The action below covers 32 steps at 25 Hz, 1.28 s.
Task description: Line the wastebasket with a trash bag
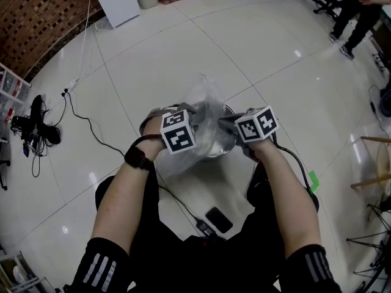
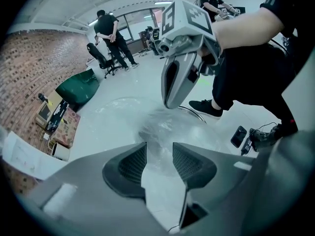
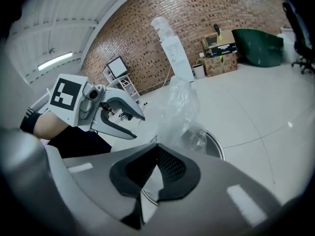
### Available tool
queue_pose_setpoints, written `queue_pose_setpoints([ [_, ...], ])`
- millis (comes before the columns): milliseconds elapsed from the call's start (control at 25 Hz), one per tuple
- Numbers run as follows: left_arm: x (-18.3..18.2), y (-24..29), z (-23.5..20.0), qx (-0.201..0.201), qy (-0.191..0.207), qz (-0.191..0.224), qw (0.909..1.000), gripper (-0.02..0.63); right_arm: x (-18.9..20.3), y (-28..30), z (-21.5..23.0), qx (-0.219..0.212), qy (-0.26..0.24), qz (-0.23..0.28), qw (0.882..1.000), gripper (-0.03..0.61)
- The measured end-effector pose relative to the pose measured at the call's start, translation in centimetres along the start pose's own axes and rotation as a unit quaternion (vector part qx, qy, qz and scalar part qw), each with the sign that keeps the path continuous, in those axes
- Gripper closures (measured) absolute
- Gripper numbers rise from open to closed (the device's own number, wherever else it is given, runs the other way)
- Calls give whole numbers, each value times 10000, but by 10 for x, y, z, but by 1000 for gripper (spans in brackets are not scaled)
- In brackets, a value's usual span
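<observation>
Right tongs (image 3: 157,145) pinched shut on trash bag (image 3: 179,107); left tongs (image 2: 158,146) apart around its film

In the head view, the bag (image 1: 204,99) covers most of the bin (image 1: 223,151); only bits of its rim show. Far past the bin, a person (image 1: 356,17) is cut off by the picture's top edge. In the right gripper view, the right gripper (image 3: 157,144) hides the bin's near side.

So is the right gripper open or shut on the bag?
Shut: on the right gripper the pads meet at the tips, pinching the clear trash bag, whose film rises from them.
</observation>
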<state>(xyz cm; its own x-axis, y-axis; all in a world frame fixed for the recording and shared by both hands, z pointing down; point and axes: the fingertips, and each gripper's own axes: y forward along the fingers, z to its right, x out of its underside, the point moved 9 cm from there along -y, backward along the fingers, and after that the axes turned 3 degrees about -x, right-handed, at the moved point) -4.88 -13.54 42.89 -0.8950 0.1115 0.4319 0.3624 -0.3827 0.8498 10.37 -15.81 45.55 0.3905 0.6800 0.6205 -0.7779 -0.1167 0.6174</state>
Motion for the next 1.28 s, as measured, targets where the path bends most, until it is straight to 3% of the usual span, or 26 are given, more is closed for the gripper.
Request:
queue_pose_setpoints([
  [440,-28,38,5,280,156,-57,9995,459,19,-67,25,932,-470,-644,9924,572],
  [600,-36,62,13,409,385,-233,9982,459,19,-71,26,1221,-839,-1028,9836,572],
  [760,-33,58,7,255,591,-478,9968,458,26,-70,33,1383,-1044,-1547,9726,572],
  [1040,-5,22,-40,-494,-271,-490,9972,457,51,-65,59,1342,-742,-1881,9701,572],
  [1160,5,30,-44,-472,-603,-521,9957,449,50,-62,60,1478,-799,-1905,9672,572],
  [1280,17,48,-44,-341,-624,-721,9949,449,48,-55,61,1535,-829,-1871,9667,572],
])
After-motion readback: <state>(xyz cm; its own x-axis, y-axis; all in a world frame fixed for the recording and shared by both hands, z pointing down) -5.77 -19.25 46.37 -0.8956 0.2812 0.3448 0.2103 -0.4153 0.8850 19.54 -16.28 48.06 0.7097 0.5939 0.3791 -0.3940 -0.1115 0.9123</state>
